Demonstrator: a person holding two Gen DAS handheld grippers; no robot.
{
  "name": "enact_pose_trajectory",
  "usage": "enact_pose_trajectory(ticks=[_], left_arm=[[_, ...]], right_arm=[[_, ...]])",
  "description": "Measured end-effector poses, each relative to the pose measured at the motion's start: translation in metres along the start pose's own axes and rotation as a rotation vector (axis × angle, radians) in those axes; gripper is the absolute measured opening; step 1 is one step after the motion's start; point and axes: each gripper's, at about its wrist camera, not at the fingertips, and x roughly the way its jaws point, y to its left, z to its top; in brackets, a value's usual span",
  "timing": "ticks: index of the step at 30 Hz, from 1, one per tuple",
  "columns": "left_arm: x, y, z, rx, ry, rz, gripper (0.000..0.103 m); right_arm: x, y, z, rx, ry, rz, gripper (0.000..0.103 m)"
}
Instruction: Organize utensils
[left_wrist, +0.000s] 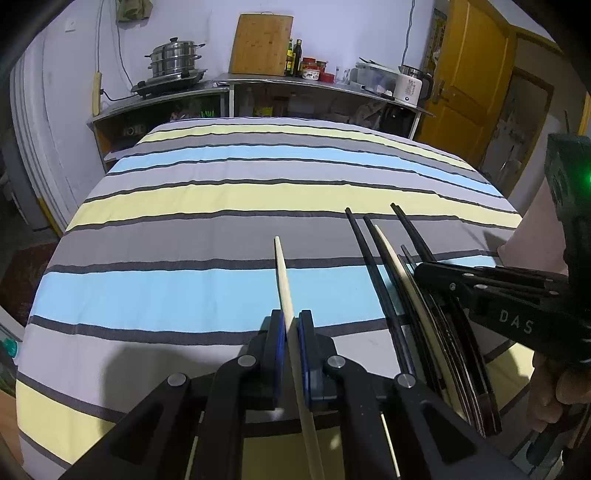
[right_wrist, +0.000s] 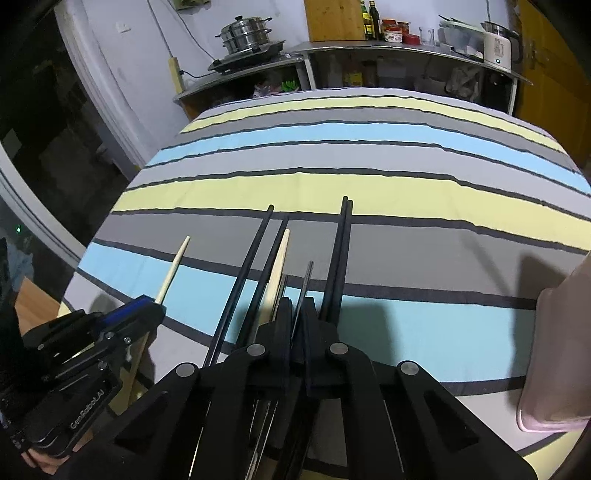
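Note:
My left gripper (left_wrist: 291, 322) is shut on a pale wooden chopstick (left_wrist: 282, 271) that points away over the striped cloth. To its right lies a bundle of black chopsticks (left_wrist: 360, 240) with a second pale chopstick (left_wrist: 388, 248) among them. My right gripper (right_wrist: 296, 307) sits low over this bundle, shut on a thin dark grey chopstick (right_wrist: 307, 278) whose tip sticks out past the fingers. Black chopsticks (right_wrist: 255, 251) and a close pair (right_wrist: 341, 240) lie on either side of it. In the right wrist view the left gripper (right_wrist: 147, 306) shows at the lower left, with its pale chopstick (right_wrist: 173, 264).
The table wears a striped cloth (left_wrist: 221, 192) in blue, yellow and grey. A pink container (right_wrist: 554, 350) stands at the right edge of the table. Behind are steel shelves with a steamer pot (left_wrist: 175, 59), a cutting board (left_wrist: 260, 44), bottles and a kettle (left_wrist: 410, 85).

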Motion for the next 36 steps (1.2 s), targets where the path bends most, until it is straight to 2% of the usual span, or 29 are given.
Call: enact_pose_trajectory(ticks=[7, 15, 20, 25, 36], left_arm=[[0.009, -0.009, 0.012, 0.063, 0.032, 0.016, 0.008], [0.015, 0.002, 0.023, 0.004, 0.053, -0.044, 0.006], [-0.004, 0.006, 0.027, -0.037, 0.005, -0.094, 0.006], [-0.027, 0.004, 0.034, -0.038, -0.041, -0.120, 0.006], [-0.060, 0.010, 0.038, -0.072, -0.085, -0.144, 0.006]], right_arm=[[0.006, 0.005, 0.006, -0.018, 0.019, -0.030, 0.005], [0.002, 0.002, 0.008, 0.004, 0.025, -0.004, 0.005], [-0.017, 0.003, 0.008, 0.018, -0.020, 0.021, 0.005], [-0.039, 0.007, 0.011, 0.010, -0.065, 0.041, 0.005], [-0.060, 0.011, 0.008, 0.012, -0.096, 0.062, 0.005]])
